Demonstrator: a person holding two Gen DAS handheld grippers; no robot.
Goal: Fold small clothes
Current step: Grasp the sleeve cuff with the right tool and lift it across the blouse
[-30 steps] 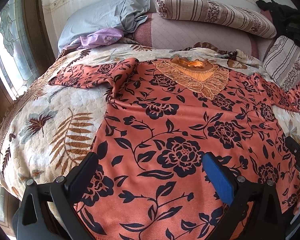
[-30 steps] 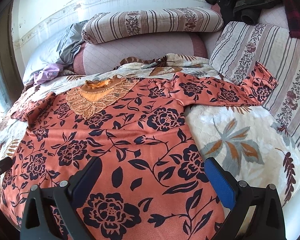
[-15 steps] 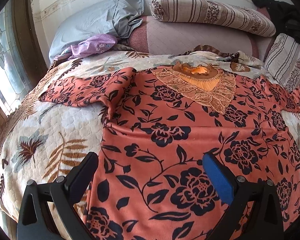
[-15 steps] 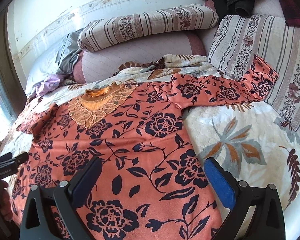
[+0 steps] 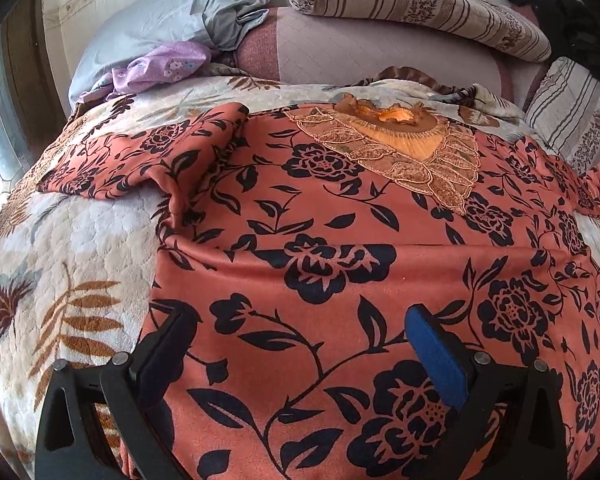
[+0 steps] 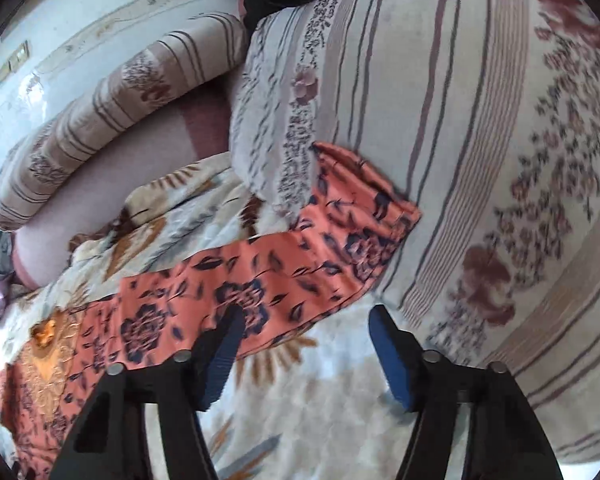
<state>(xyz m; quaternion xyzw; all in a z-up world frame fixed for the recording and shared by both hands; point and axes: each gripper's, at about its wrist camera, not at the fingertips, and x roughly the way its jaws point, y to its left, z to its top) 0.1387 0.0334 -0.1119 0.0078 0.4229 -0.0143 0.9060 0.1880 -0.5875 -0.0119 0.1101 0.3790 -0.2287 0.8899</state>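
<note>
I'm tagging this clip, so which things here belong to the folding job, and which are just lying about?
In the job:
orange floral top
its right sleeve
left gripper, open
right gripper, open

Lying about:
striped bolster
striped cushion
purple cloth
grey pillow
black clothes
leaf-print blanket

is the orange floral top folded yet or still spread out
Spread out. The orange floral top lies flat, front up, on the blanket, lace collar showing, both sleeves out sideways; the right sleeve reaches the striped cushion.

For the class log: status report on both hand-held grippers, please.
Left hand-held gripper open over orange floral top. Right hand-held gripper open near its sleeve. Striped cushion under the cuff.
</note>
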